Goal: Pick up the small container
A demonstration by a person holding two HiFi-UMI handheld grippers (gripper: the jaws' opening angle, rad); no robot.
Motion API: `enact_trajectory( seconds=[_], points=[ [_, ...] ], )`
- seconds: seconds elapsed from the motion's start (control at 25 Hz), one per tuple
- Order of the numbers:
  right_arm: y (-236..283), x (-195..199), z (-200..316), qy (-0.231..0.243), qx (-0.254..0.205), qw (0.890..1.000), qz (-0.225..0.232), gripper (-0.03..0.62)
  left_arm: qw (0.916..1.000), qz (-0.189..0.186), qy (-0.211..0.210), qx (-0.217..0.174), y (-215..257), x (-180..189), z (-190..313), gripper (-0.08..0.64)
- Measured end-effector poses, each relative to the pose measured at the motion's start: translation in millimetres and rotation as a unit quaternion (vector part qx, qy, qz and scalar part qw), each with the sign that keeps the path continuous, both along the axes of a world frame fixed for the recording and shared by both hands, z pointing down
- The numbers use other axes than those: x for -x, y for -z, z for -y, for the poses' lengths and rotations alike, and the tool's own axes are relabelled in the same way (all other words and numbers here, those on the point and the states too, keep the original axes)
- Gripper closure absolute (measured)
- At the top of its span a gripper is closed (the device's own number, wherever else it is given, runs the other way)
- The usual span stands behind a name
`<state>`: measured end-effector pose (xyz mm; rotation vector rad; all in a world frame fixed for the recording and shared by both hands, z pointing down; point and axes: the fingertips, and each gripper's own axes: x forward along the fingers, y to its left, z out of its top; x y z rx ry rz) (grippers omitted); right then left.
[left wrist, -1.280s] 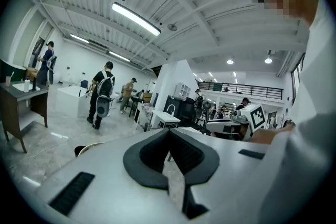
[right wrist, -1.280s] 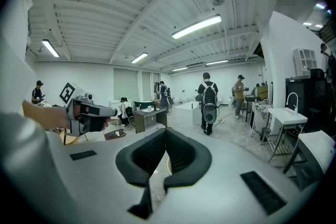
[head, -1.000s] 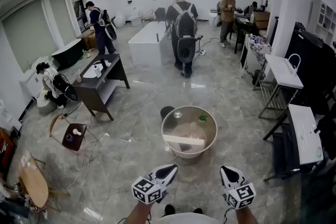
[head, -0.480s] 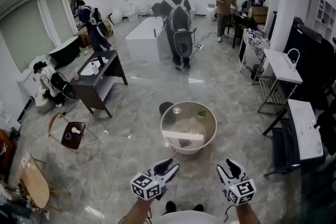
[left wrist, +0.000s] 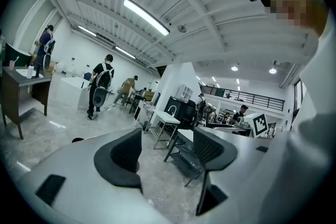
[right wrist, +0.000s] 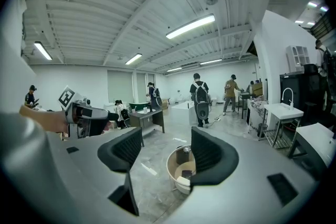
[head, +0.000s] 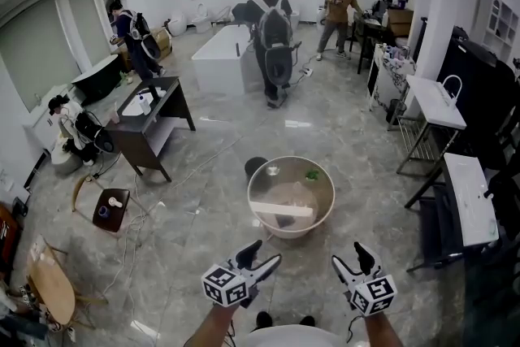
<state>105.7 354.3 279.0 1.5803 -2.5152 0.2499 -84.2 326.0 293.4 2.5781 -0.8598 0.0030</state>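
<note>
- My left claw (head: 265, 252) and right claw (head: 350, 256) sit low at the near edge of the head view. They are side by side and apart from each other, over the marble floor (head: 187, 240).
- Both sets of jaws are opening. Each claw's own view shows a clear gap with nothing in it, only the room beyond.
- The small container (head: 274, 171), a silvery thing, sits inside the round tub (head: 291, 234) at its far rim, well apart from both claws.
- Near it along that rim is something green (head: 313, 174). A white board (head: 282, 211) lies across the nearer part of the tub.
- Only the head view shows the whole tub from above. It is also the only view that clearly shows the dark round thing (head: 257, 166) on the floor just behind the tub.
- The right claw view looks level at the tub, and my right jaw covers part of its rim. The container is only a small glint there. This view also shows my left claw held out at the left, marker cube up.
- The left claw view has no tub at all. It looks off toward a white table (left wrist: 167, 119) and an upstairs railing (left wrist: 247, 96), with my right claw at its right side.
- A person with a backpack (head: 272, 28) stands far across the room and shows in all three views.
</note>
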Motion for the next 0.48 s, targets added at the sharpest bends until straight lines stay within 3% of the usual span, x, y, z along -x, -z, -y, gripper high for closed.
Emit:
enact_trajectory(
  seconds=[0.24, 0.48],
  points=[
    [1.5, 12.4, 0.7, -0.002, 0.002, 1.000, -0.002, 0.285, 1.0000, 0.003, -0.003, 0.003, -2.6, 10.6, 2.9, 0.245],
    [-3.1, 30.1, -0.5, -0.016, 0.004, 1.000, 0.002, 0.285, 0.9993, 0.036, -0.013, -0.001, -13.2, 24.3, 4.3, 0.244]
  ],
)
